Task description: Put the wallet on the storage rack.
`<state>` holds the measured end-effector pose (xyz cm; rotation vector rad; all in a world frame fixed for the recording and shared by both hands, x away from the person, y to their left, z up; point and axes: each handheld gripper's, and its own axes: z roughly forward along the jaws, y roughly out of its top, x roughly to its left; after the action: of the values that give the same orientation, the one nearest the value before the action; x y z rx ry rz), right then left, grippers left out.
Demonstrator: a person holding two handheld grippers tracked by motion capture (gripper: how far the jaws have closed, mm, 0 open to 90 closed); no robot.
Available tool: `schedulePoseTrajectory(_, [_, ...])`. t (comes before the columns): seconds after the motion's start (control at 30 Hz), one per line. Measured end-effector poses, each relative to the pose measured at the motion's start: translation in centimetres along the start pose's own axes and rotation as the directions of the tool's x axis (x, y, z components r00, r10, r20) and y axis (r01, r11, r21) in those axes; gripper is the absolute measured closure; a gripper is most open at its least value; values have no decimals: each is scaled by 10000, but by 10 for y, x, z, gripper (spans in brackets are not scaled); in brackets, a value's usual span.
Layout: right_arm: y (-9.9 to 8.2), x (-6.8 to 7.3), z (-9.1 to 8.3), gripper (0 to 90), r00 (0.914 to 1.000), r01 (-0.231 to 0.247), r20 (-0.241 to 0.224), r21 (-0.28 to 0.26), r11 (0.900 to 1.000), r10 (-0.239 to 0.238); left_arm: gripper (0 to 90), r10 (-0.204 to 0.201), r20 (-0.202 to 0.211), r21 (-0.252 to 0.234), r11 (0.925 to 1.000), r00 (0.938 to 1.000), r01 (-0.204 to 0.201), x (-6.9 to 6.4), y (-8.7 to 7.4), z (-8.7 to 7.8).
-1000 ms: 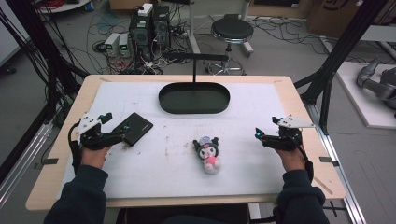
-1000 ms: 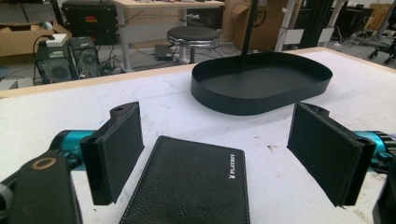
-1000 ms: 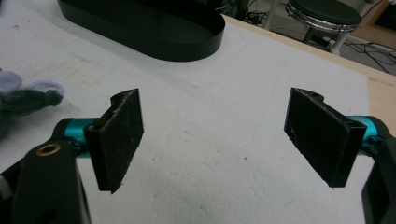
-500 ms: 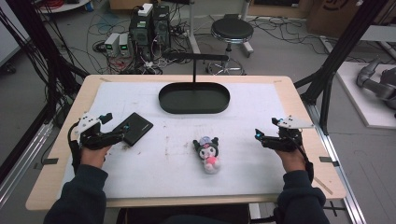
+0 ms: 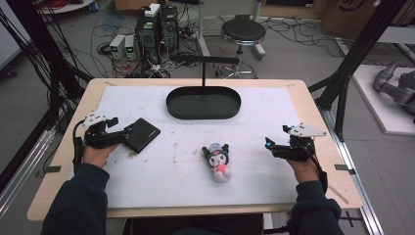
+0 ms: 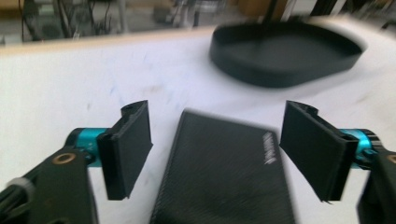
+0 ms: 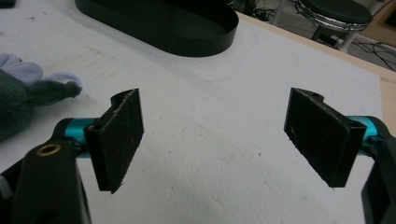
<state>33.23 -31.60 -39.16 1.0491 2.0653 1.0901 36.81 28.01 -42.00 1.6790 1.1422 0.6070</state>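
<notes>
The left gripper (image 5: 128,133) is set low over the case (image 5: 141,134), which lies flat on the white mat (image 5: 181,191) at the table's left. The jaws have just been closing and straddle the case's near end (approx. one per long edge), w/ clearance visible on both sides in the left gripper view (image 6: 215,154); no pad contact is made yet. This placement is judged as prep for an edge pinch, since a thin flat item gives no other hold.

The right gripper (image 5: 268,145) is held spread over bare mat, right of the plush (image 5: 218,159), nothing between its pads. The tray (image 5: 203,102) stands well behind the case.
</notes>
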Motion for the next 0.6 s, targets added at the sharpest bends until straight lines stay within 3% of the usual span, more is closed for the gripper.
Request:
schedulePoseTrajectory(0.1, [-1,0,0,201,10000,-13,-6,47,10000,13,298,-376,-91,648,9972,9993,381,10,-7,11])
schedulePoseTrajectory(0.13, [-1,1,1,201,10000,33,-36,72,10000,-33,321,-680,-117,1105,9915,9976,688,15,-12,18])
schedulePoseTrajectory(0.17, [-1,1,1,201,10000,51,-36,86,10000,-51,325,-858,-116,1261,9882,9962,866,17,-14,21])
schedulePoseTrajectory(0.23, [-1,1,2,201,9999,110,-28,103,9999,-109,362,-852,-115,1404,9864,9963,859,19,-15,22])
schedulePoseTrajectory(0.27, [-1,1,2,202,10000,64,-24,89,9999,-64,367,-914,-200,1664,9816,9956,934,20,-17,25])
schedulePoseTrajectory(0.43, [-1,1,3,202,9999,85,-77,146,9999,-84,401,-1138,-158,1732,9782,9934,1149,23,-18,26])
schedulePoseTrajectory(0.5, [-1,2,3,202,9999,126,-100,170,9998,-125,416,-1033,33,1839,9778,9946,1009,22,-18,27])
schedulePoseTrajectory(0.53, [0,3,3,202,9998,136,-137,158,9998,-134,454,-864,268,2153,9734,9959,786,21,-17,30])
schedulePoseTrajectory(0.6, [1,4,3,202,9998,164,-130,137,9998,-162,472,-859,352,2256,9713,9957,758,21,-17,31])
